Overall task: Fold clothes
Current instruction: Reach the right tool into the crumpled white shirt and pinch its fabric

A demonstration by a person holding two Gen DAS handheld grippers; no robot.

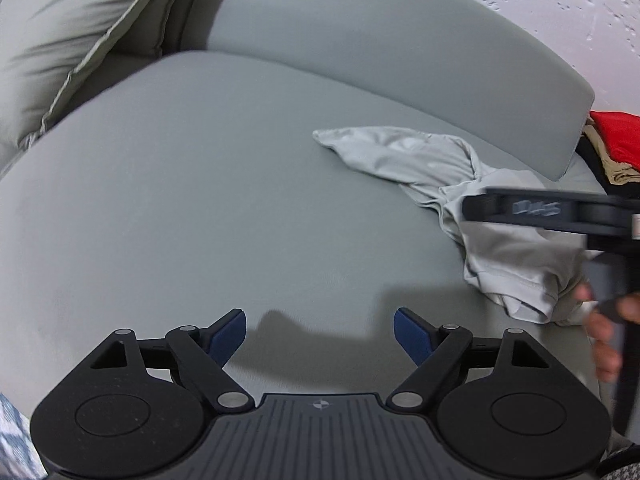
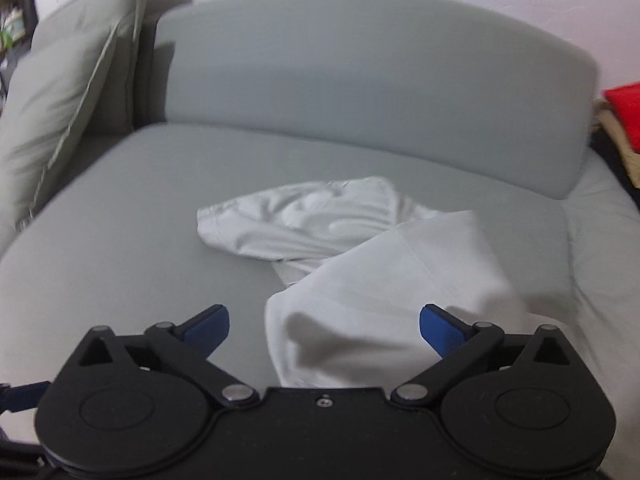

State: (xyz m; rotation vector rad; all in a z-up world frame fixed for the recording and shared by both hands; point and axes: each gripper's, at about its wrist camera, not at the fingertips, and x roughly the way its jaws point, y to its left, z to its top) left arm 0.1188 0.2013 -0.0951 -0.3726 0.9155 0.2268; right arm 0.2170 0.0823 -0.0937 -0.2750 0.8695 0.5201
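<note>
A crumpled white garment (image 2: 360, 264) lies on the grey sofa seat (image 2: 120, 240); it also shows in the left wrist view (image 1: 460, 184) at the right. My right gripper (image 2: 324, 326) is open, its blue-padded fingers standing either side of the garment's near bulge, just above it. My left gripper (image 1: 320, 334) is open and empty over bare seat (image 1: 200, 200), left of the garment. The right gripper's black body (image 1: 560, 216) appears blurred in the left wrist view, over the garment.
A grey backrest (image 2: 360, 80) runs behind the seat. A pale green cushion (image 2: 60, 100) leans at the left. Red and tan clothes (image 2: 624, 112) are stacked at the far right beyond the seat. A white wall is behind.
</note>
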